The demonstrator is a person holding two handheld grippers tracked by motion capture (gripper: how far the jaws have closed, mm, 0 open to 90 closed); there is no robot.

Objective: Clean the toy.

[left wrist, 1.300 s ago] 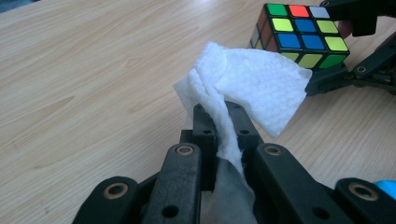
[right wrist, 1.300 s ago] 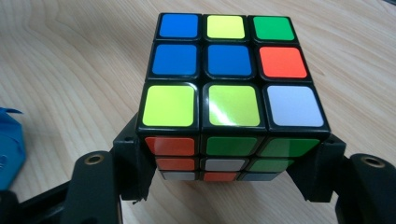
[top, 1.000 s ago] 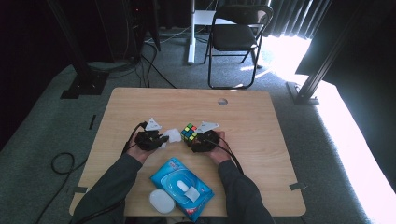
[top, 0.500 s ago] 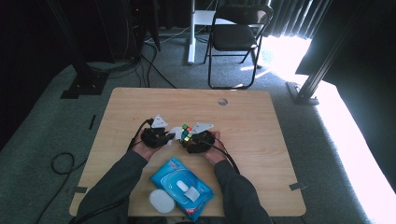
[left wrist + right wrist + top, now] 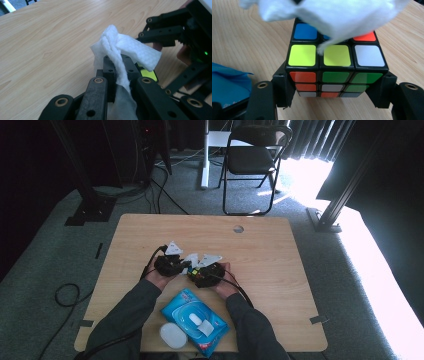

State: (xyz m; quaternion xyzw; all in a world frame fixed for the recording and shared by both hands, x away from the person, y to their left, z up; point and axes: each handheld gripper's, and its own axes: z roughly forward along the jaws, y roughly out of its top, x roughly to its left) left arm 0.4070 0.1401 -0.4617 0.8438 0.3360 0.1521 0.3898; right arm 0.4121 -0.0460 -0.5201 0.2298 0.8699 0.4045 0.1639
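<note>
Near the middle of the high view, the two grippers meet over the table. The right gripper has its jaws narrowed onto a cube, one jaw against each side, the cube sitting between the fingers at frame centre in the right gripper view. The left gripper pinches a white wipe between its closed jaws; the wipe's free end hangs over the cube's top face, touching it. A blue pack lies at lower centre of the high view, a white lid just left of it.
</note>
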